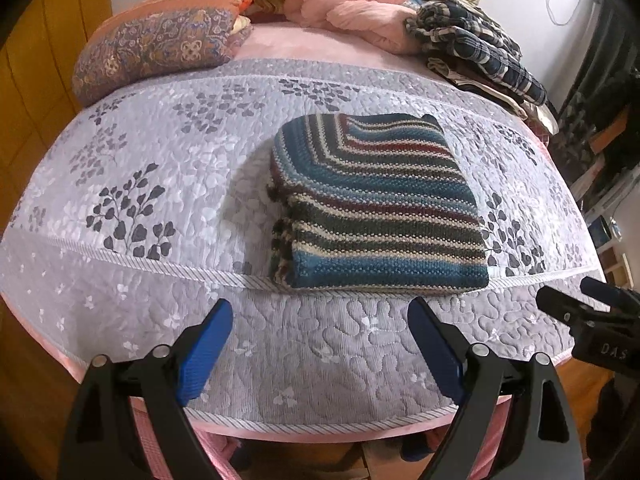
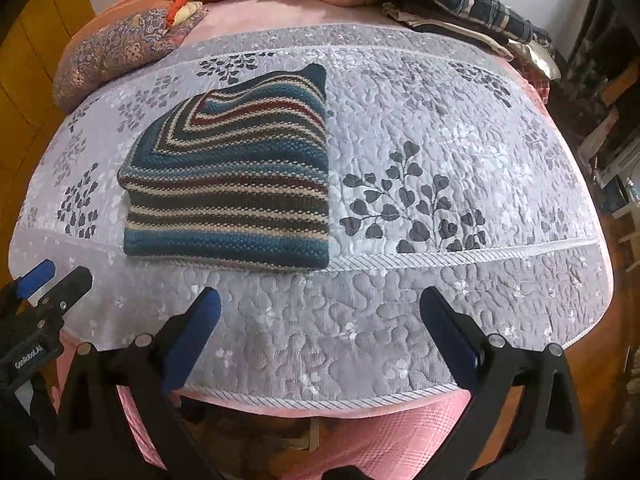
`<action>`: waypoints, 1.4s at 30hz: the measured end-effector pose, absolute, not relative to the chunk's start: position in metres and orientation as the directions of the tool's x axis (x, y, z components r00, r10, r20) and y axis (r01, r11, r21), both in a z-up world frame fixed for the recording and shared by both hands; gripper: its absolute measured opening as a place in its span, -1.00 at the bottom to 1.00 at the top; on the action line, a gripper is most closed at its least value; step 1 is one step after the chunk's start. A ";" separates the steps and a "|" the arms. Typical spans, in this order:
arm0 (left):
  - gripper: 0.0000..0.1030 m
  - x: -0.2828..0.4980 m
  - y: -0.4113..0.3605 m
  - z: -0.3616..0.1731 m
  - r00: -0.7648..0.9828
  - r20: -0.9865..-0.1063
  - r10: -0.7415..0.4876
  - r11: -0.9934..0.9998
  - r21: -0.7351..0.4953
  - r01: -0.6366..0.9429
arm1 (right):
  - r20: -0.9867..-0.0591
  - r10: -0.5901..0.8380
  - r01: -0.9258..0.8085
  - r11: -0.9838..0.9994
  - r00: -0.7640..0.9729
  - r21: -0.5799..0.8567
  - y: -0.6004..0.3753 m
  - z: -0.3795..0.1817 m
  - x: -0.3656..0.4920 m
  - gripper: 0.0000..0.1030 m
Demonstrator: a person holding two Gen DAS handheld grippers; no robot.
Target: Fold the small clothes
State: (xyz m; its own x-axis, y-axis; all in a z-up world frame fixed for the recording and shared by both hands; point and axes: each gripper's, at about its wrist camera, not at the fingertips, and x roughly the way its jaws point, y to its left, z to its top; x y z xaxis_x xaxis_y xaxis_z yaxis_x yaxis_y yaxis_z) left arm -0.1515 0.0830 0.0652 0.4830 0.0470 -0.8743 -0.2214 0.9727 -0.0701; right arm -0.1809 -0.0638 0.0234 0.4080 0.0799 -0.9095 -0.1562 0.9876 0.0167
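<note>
A striped knit sweater [image 1: 376, 204] lies folded into a thick rectangle on the grey quilted bedspread [image 1: 160, 184], just right of centre in the left wrist view and left of centre in the right wrist view. The left gripper [image 1: 320, 344] sits at the bottom of its frame, blue pads spread wide, holding nothing. The right gripper [image 2: 320, 332] is likewise wide open and empty, short of the sweater's near edge. At the upper left lies a paisley pillow [image 1: 160, 48]; at the upper right, a plaid garment [image 1: 476, 40].
</note>
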 end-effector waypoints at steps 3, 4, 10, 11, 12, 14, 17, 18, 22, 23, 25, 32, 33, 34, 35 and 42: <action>0.74 -0.150 0.081 0.064 0.479 -0.876 0.052 0.973 -0.063 -0.220 | -0.910 0.078 -0.149 0.989 0.406 0.019 -0.066 0.023 -0.178 0.93; 0.74 -0.149 0.081 0.064 0.478 -0.877 0.051 0.974 -0.063 -0.220 | -0.911 0.077 -0.148 0.989 0.406 0.018 -0.067 0.023 -0.177 0.93; 0.74 -0.145 0.078 0.063 0.475 -0.878 0.058 0.975 -0.052 -0.215 | -0.912 0.076 -0.145 0.989 0.403 0.019 -0.068 0.020 -0.174 0.93; 0.74 -0.145 0.078 0.063 0.475 -0.878 0.059 0.975 -0.051 -0.215 | -0.913 0.076 -0.144 0.989 0.402 0.019 -0.069 0.020 -0.173 0.93; 0.74 -0.145 0.078 0.062 0.473 -0.879 0.057 0.975 -0.052 -0.214 | -0.913 0.075 -0.144 0.989 0.401 0.018 -0.069 0.019 -0.172 0.93; 0.74 -0.145 0.078 0.062 0.470 -0.881 0.057 0.975 -0.052 -0.215 | -0.914 0.074 -0.143 0.990 0.398 0.018 -0.070 0.018 -0.171 0.93; 0.74 -0.144 0.078 0.062 0.471 -0.880 0.058 0.976 -0.049 -0.212 | -0.915 0.075 -0.140 0.990 0.397 0.020 -0.070 0.017 -0.171 0.93; 0.74 -0.144 0.078 0.062 0.473 -0.879 0.060 0.976 -0.047 -0.210 | -0.915 0.075 -0.138 0.990 0.397 0.021 -0.070 0.017 -0.171 0.93; 0.74 -0.142 0.076 0.061 0.473 -0.879 0.062 0.978 -0.041 -0.206 | -0.913 0.075 -0.137 0.990 0.401 0.021 -0.071 0.017 -0.171 0.93; 0.74 -0.142 0.076 0.061 0.473 -0.879 0.062 0.978 -0.042 -0.206 | -0.912 0.075 -0.137 0.990 0.402 0.021 -0.071 0.017 -0.171 0.93; 0.74 -0.142 0.076 0.062 0.471 -0.880 0.063 0.978 -0.041 -0.207 | -0.912 0.072 -0.138 0.990 0.404 0.017 -0.070 0.017 -0.170 0.93; 0.74 -0.141 0.076 0.062 0.474 -0.878 0.066 0.977 -0.039 -0.208 | -0.910 0.072 -0.137 0.990 0.407 0.018 -0.071 0.016 -0.169 0.93; 0.74 -0.141 0.076 0.062 0.473 -0.878 0.065 0.978 -0.039 -0.207 | -0.911 0.071 -0.135 0.991 0.407 0.017 -0.071 0.016 -0.169 0.93; 0.74 -0.141 0.076 0.062 0.474 -0.878 0.066 0.977 -0.039 -0.208 | -0.911 0.072 -0.133 0.991 0.405 0.019 -0.072 0.016 -0.168 0.93; 0.74 -0.141 0.076 0.062 0.475 -0.877 0.067 0.977 -0.039 -0.209 | -0.911 0.071 -0.131 0.991 0.406 0.019 -0.072 0.016 -0.168 0.93; 0.74 -0.141 0.075 0.063 0.480 -0.874 0.071 0.979 -0.033 -0.204 | -0.911 0.066 -0.124 0.992 0.407 0.016 -0.073 0.015 -0.168 0.93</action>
